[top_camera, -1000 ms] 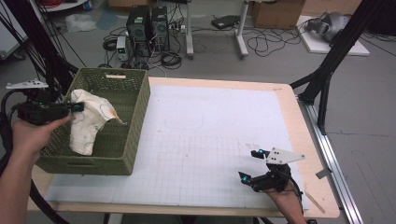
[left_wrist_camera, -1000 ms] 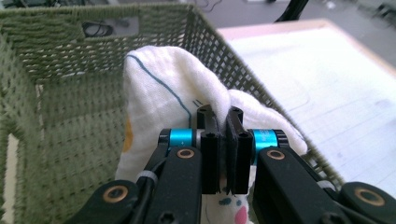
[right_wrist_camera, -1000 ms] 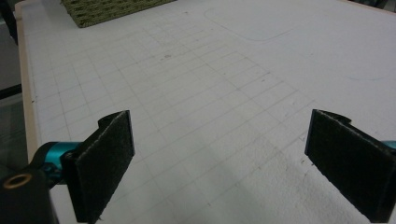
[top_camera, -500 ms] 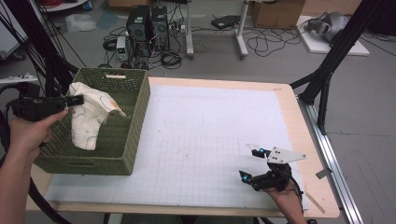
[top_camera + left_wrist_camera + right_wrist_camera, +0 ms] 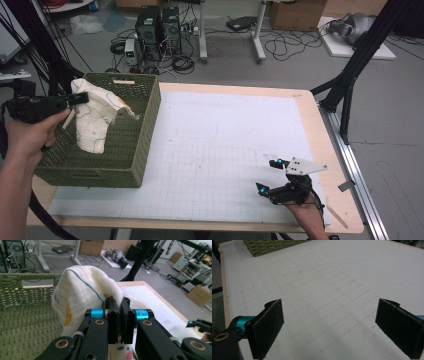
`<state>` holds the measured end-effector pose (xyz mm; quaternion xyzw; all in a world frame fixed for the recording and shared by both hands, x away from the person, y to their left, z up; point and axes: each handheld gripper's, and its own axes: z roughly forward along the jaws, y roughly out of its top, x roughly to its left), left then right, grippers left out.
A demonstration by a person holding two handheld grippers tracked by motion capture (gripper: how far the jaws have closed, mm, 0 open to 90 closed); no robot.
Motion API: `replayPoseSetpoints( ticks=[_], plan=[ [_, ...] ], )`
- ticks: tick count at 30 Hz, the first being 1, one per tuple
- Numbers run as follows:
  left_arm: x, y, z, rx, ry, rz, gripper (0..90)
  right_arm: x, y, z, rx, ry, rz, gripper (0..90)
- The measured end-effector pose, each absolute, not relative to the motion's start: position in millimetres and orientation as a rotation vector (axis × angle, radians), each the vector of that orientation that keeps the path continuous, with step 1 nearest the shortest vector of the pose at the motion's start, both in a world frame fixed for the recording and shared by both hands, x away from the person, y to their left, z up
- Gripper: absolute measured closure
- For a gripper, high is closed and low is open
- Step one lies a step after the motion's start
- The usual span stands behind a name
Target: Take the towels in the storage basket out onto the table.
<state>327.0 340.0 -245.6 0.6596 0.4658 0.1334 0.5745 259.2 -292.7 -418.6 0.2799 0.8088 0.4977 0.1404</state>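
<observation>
High view: left gripper [image 5: 75,99] jaws clamp the cloth [image 5: 97,120] above the basket [image 5: 145,125]; right gripper [image 5: 272,176] jaws apart.

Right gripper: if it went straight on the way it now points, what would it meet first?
Probably nothing soon: the open right gripper faces bare gridded mat. Far ahead lies the green basket, though depth is unclear.

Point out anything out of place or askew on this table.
Nothing stands out. The cloth hangs from the shut left gripper over the green basket; the right gripper rests open on the white mat.
</observation>
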Motion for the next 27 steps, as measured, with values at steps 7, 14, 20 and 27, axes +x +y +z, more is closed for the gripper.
replayPoseSetpoints(
  ticks=[7, 14, 20, 27],
  plan=[
    [329, 336, -239, 1.537, 1.080, 0.312, 85.9, 260, -293, -419, 0.805, 2.332, 1.440, 7.3],
    [328, 333, -235, 1.516, 1.072, 0.303, 85.9, 260, -293, -419, 0.809, 2.343, 1.440, 7.3],
    [327, 327, -229, 1.517, 1.051, 0.295, 86.0, 260, -293, -419, 0.802, 2.338, 1.442, 7.3],
    [327, 314, -221, 1.530, 1.005, 0.280, 85.9, 259, -293, -418, 0.807, 2.338, 1.448, 7.3]
  ],
)
